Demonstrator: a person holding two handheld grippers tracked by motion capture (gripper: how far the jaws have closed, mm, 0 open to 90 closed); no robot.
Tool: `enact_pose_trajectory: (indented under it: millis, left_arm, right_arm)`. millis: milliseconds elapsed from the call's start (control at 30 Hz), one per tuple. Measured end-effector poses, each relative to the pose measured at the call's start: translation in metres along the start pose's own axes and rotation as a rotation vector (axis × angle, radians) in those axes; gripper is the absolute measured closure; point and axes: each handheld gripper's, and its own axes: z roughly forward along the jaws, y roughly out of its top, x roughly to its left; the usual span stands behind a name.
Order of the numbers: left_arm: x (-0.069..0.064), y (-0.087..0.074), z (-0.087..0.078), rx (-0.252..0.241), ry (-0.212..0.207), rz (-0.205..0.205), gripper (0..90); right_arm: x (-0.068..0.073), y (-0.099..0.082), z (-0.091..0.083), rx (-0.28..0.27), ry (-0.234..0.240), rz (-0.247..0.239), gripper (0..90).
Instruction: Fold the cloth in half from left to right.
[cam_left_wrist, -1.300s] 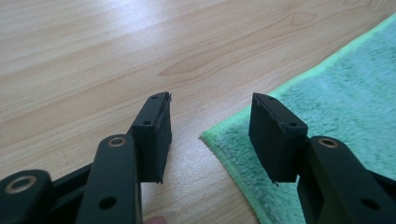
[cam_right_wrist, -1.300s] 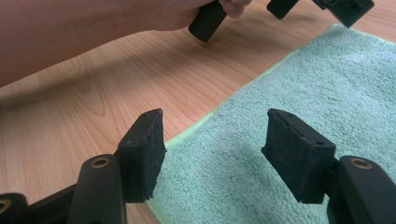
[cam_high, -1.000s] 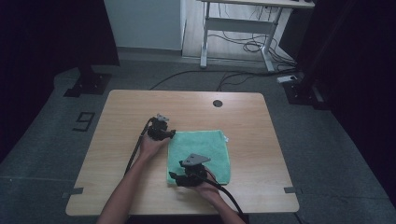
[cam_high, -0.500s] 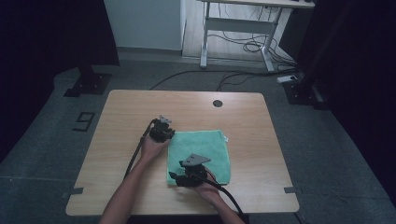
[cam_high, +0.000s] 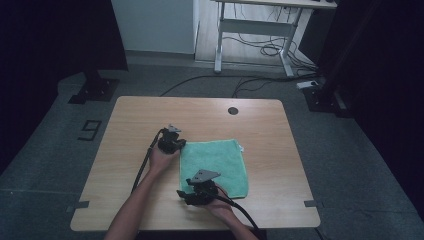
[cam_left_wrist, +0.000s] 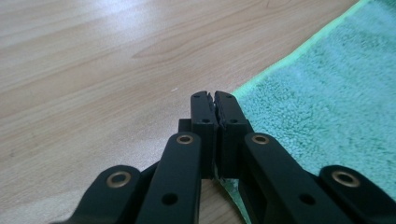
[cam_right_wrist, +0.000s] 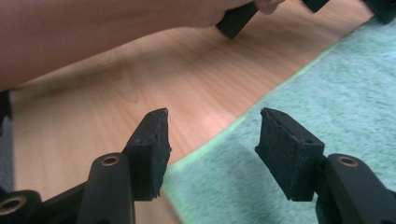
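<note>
A green towel (cam_high: 215, 160) lies flat on the wooden table (cam_high: 150, 115). My left gripper (cam_high: 180, 146) rests at the towel's far left corner. In the left gripper view its jaws (cam_left_wrist: 214, 100) have just been closing and now meet, pinching the towel (cam_left_wrist: 327, 93) at that corner. My right gripper (cam_high: 186, 196) sits at the towel's near left corner. Its jaws (cam_right_wrist: 212, 116) stand open and have just been closing a little, and the towel's (cam_right_wrist: 336, 84) pale edge runs on the table between them, untouched by the pads.
A dark round grommet (cam_high: 232, 110) sits near the table's far edge. The person's left forearm (cam_right_wrist: 93, 37) crosses the top of the right gripper view. On the floor behind stand a white desk frame (cam_high: 250, 30), cables and a "9" marker (cam_high: 90, 130).
Both hands stay about where they were along the towel's left edge. The towel has not shifted. No jaw motion can be made out in the small high view.
</note>
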Motion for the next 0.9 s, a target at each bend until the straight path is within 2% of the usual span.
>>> enact_pose_trajectory:
  millis: [133, 300, 500, 633, 733, 833, 900]
  left_arm:
    - [-0.001, 0.001, -0.003, -0.007, -0.001, 0.003, 87.7]
    - [-0.003, 0.003, -0.004, -0.011, -0.007, -0.001, 87.7]
    - [-0.005, 0.004, -0.005, -0.012, -0.006, 0.003, 87.7]
    - [-0.005, 0.004, -0.006, -0.011, -0.005, 0.004, 87.7]
    - [-0.005, 0.004, -0.006, -0.012, -0.007, 0.004, 87.7]
    - [-0.006, 0.004, -0.006, -0.012, -0.012, 0.001, 87.6]
    - [-0.006, 0.003, -0.005, -0.010, -0.011, -0.001, 87.6]
  right_arm:
    - [0.004, -0.004, -0.001, 0.026, 0.006, -0.023, 44.0]
    - [0.006, -0.010, 0.005, 0.092, 0.012, -0.057, 47.6]
    - [0.007, -0.010, 0.008, 0.096, -0.012, -0.070, 54.8]
    - [0.009, -0.009, 0.006, 0.109, -0.009, -0.093, 51.1]
    - [0.012, -0.009, 0.001, 0.089, 0.010, -0.093, 50.0]
    - [0.018, -0.012, 0.000, 0.113, 0.015, -0.123, 49.2]
    - [0.020, -0.014, 0.001, 0.130, 0.002, -0.134, 50.4]
